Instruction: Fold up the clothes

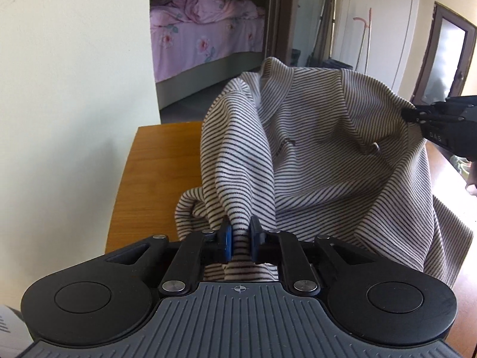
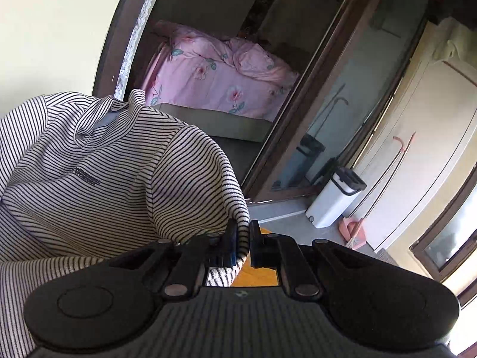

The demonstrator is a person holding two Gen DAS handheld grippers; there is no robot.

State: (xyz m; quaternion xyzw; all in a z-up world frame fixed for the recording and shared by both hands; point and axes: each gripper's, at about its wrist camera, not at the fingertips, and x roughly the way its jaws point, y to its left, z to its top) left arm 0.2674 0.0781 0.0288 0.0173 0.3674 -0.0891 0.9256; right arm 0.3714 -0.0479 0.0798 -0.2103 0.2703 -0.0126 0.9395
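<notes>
The striped shirt [image 1: 322, 149] is hanging in the air above the wooden table [image 1: 155, 173], and its bottom part is resting on the table top. The left gripper [image 1: 241, 235] is pinching a bunched fold of the shirt tight between its two fingers, close to the table's near side. The right gripper [image 2: 242, 238] is squeezing the shirt's edge between its fingers too, higher above the table. In the left view it [image 1: 413, 115] is showing at the far right, holding up the shirt's other side. The shirt is sagging between the two grippers with its collar on top and small dark letters on the chest. Past the table's far end, a doorway is showing a bed [image 1: 202, 38] with pink flowery covers.
</notes>
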